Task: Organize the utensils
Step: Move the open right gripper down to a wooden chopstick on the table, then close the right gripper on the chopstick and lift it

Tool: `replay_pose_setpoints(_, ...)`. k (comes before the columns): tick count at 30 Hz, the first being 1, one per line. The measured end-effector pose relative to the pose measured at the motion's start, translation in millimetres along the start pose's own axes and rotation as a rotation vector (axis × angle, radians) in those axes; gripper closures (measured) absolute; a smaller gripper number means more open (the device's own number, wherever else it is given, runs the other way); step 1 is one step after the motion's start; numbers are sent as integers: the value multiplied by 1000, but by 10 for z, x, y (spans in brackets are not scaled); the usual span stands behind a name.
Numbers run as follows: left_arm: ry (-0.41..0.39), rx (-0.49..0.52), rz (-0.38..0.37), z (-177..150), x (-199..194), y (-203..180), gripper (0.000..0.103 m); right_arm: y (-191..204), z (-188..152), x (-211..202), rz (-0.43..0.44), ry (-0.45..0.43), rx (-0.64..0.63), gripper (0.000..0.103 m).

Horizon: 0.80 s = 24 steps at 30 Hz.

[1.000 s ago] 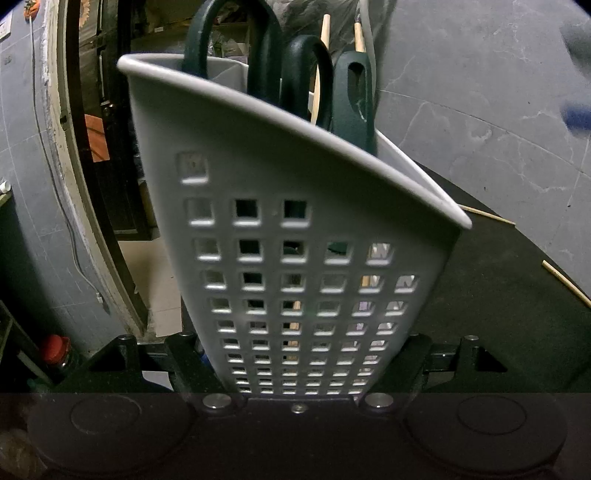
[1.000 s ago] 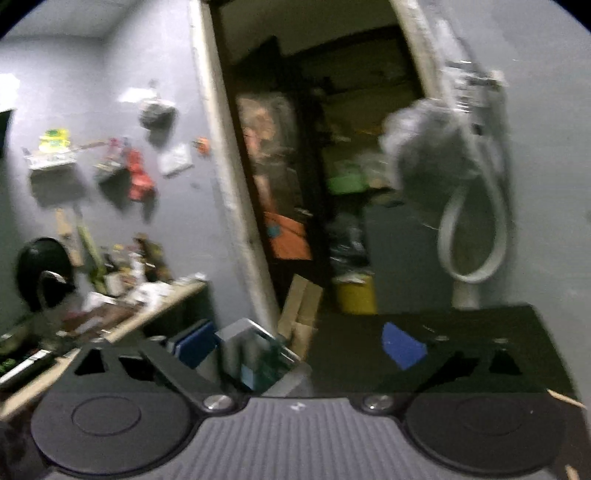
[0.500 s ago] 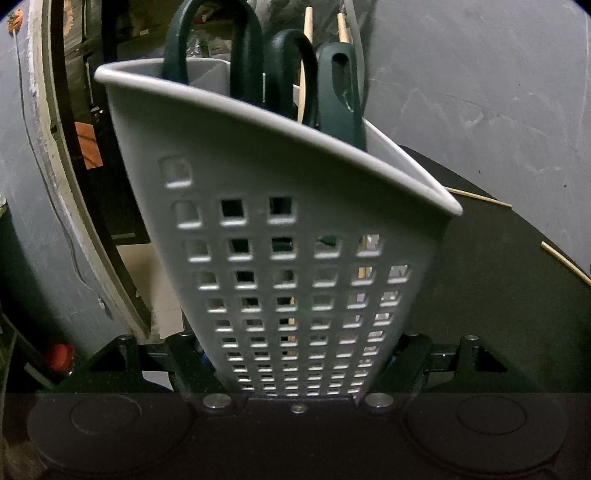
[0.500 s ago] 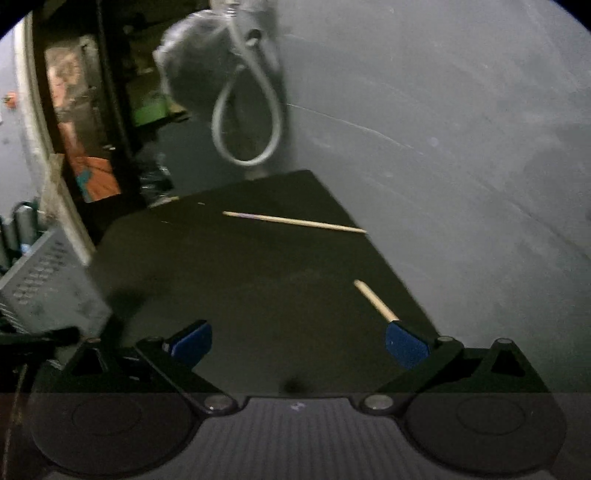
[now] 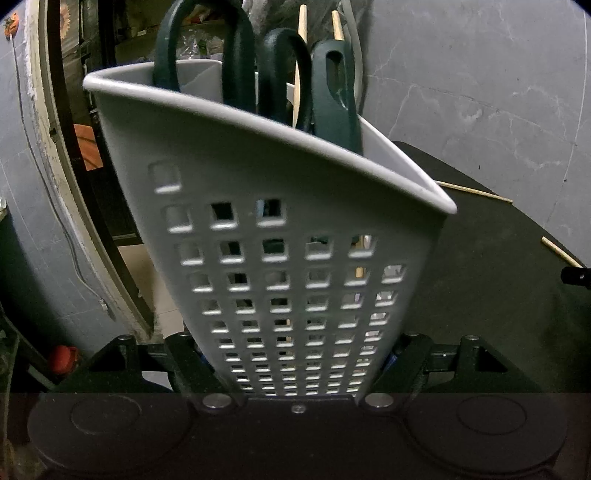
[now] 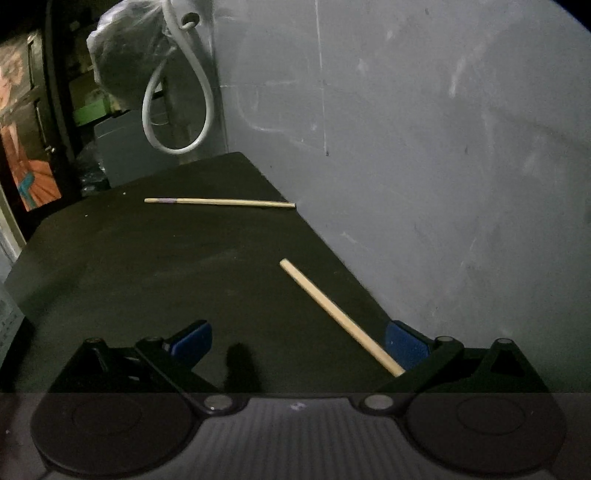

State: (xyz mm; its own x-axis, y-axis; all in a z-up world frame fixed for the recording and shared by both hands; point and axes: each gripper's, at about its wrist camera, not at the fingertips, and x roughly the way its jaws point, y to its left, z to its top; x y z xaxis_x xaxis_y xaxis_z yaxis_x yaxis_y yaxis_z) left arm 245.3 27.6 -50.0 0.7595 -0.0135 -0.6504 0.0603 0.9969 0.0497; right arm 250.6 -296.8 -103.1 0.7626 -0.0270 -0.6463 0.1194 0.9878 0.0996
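gripping the grey perforated utensil caddy (image 5: 295,236) low on its sides, left gripper (image 5: 295,363) is clenched on it; the caddy fills most of the left wrist view and leans over to the left. sticking out of its top: dark green scissors handles (image 5: 236,62), a third dark green handle with a slot (image 5: 334,88), and two pale chopstick ends (image 5: 302,22) behind them. through the square holes more of the contents shows, too dim to sort out.

right gripper (image 6: 297,343) is spread wide, blue pads (image 6: 404,345) apart, nothing pinched. it sits low over the black table (image 6: 147,266). near chopstick (image 6: 340,315) lies diagonally on the table, its lower end running in just beside the right-hand pad; can't tell if the pad touches it. far chopstick (image 6: 219,202) lies flat across the back of the table, one tip right at the grey wall (image 6: 424,147), well apart from the near one.

both loose chopsticks also show at the right edge of the left wrist view, past the caddy. white hose loop (image 6: 177,107) hangs beyond the table's far end.
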Motion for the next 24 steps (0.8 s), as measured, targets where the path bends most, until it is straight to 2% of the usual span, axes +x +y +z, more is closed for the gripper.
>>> replay_pose_setpoints(2,-1,-1,-1,8,-4,2,25,33,-4,27,-8,5,-19,1)
replay_pose_setpoints(6,-3,-4,-1,11,3,4,25,10,-20,3,23,18,21,2)
replay_pose_setpoints(14,-1,-10,-1,7,5,32,25,83,-19,-139,102,62,-15,15)
replay_pose_setpoints(20,2,-14,-1,-7,-2,37,25,161,17,-208,163,89,-35,37)
replay_pose_setpoints(24,2,-16,-2,-8,-7,43,25,232,42,-204,186,97,-41,61)
